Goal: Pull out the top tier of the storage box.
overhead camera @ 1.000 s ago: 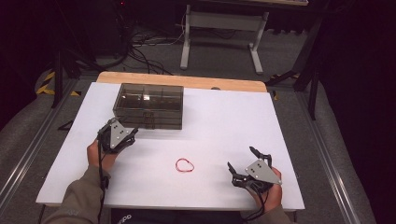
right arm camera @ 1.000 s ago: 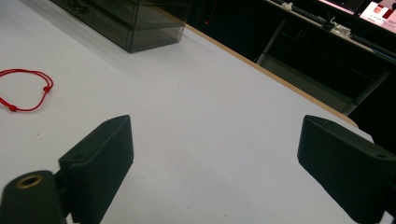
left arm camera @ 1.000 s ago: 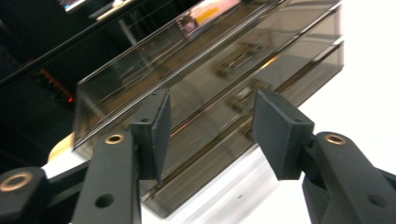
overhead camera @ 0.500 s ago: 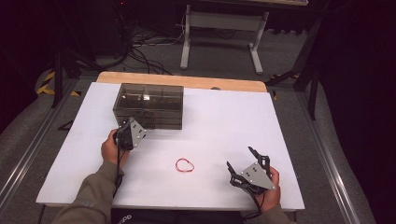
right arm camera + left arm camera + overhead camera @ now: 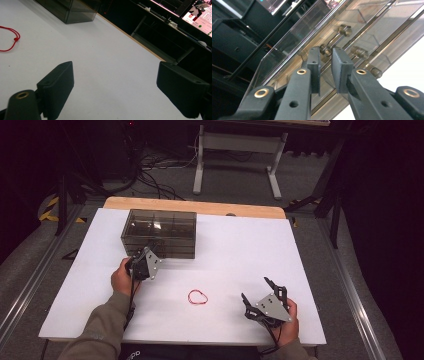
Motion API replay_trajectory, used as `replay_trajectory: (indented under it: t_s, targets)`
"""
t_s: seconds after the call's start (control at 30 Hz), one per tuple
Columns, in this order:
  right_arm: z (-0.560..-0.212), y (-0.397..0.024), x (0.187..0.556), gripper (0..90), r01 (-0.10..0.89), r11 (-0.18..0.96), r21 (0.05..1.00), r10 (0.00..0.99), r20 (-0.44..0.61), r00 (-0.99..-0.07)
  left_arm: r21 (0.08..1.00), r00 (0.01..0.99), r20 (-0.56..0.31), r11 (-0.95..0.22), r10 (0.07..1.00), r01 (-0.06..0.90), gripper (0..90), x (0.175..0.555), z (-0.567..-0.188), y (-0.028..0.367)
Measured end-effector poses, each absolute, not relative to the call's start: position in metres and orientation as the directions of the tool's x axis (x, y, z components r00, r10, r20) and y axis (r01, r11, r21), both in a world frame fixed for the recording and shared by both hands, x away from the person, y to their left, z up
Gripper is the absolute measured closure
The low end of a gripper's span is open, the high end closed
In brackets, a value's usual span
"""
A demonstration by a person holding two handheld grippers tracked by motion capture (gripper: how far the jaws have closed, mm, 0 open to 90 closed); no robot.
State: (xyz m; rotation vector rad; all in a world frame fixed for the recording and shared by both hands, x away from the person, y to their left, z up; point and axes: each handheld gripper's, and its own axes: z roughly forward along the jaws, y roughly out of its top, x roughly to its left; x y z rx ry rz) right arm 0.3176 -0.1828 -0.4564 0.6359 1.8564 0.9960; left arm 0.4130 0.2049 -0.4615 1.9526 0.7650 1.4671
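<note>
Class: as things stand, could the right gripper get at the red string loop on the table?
Probably yes: the right gripper is open, and bare white table lies between it and the red string loop.

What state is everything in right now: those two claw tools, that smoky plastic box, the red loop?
Left gripper: at the drawer box's front, jaws just closing around a small knob, narrow gap left.
Right gripper: wide open, holding nothing, above the table.
Drawer box: upright, drawers shut.
Red loop: flat on the table, untouched.

Both grippers, left [image 5: 145, 254] and right [image 5: 263, 296], are black with grey three-cornered top plates. Brass rivets stud the arms. The sleeves [image 5: 102, 330] are olive.
</note>
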Motion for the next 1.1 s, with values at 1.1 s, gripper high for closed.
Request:
replay_trajectory:
  t_s: [1.1]
  targets:
    - [-0.456,-0.177,0.311,15.7,0.003,0.562,0.827,0.724,-0.491,-0.484,0.774,0.234,0.589,-0.623,0.773,0.113,79.9,0.393,-0.463,0.206]
